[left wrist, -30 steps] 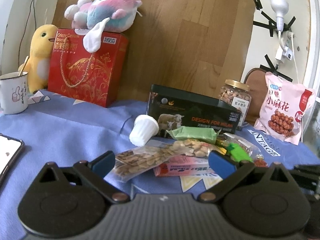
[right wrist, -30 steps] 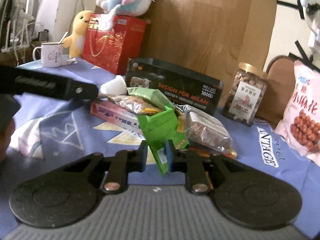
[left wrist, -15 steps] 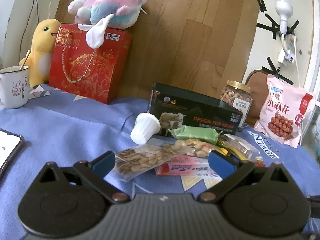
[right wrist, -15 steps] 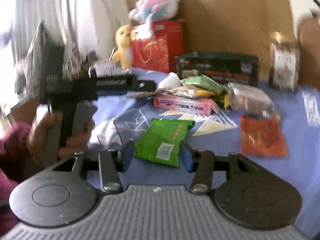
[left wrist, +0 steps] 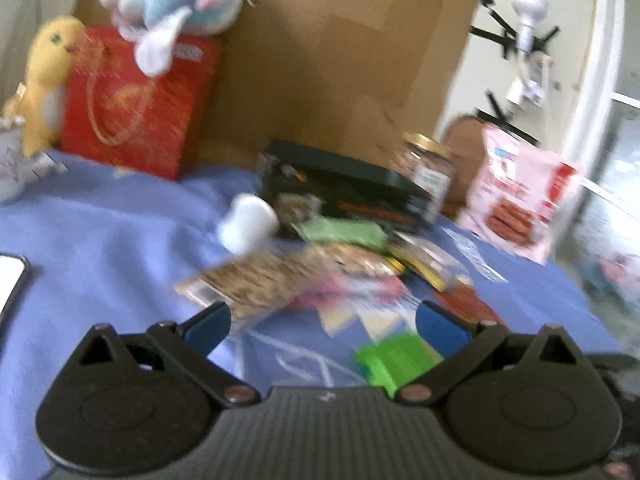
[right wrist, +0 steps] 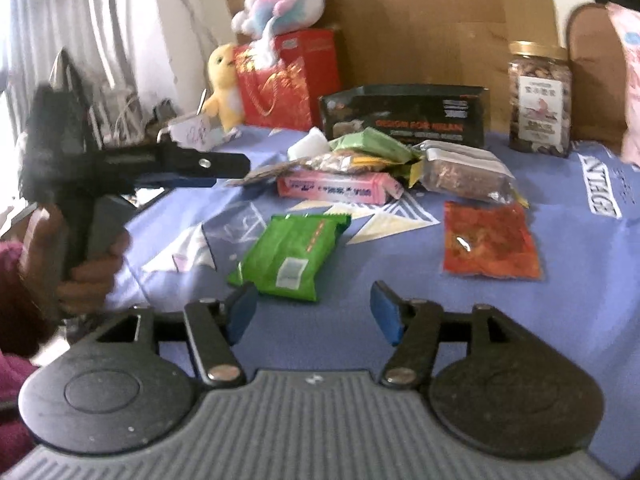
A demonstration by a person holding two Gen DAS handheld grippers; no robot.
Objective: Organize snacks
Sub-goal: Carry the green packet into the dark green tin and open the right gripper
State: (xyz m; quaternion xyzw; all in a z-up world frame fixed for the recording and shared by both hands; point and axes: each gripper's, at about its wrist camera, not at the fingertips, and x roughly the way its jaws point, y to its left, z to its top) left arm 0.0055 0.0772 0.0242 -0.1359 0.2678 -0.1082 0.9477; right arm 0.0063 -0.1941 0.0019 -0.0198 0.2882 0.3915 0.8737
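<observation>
Right wrist view shows the green snack packet (right wrist: 294, 254) lying flat on the blue cloth of the desk (right wrist: 568, 320), by itself, just in front of the right gripper (right wrist: 312, 312). The jaws of that gripper have just been opening; they stand wide apart, and the packet is past their tips, not between them, so nothing is held. I think this one packet is now set down in its own spot. A red-orange packet (right wrist: 490, 240) lies flat to its right, apart from it, so maybe two are sorted. Most of the job looks still to do. Behind them is a messy pile: a pink packet (right wrist: 340, 189), a pale green packet (right wrist: 370, 145), a clear bag of brown snacks (right wrist: 466, 176) and a bag of small biscuits (left wrist: 276, 276), all touching or lying on each other, with a white cup (right wrist: 310, 145) tipped over beside them. A black box (right wrist: 404, 114) and a jar of nuts (right wrist: 538, 98) stand behind the pile. The left gripper (left wrist: 322, 320) points at the near end of the pile, and a hand (right wrist: 76, 256) holds its handle. Its jaws are wide apart too, and nothing is in them. Left wrist view is blurry, so small things there are hard to make out. My guess is the pile will need picking apart, one packet at a time.
</observation>
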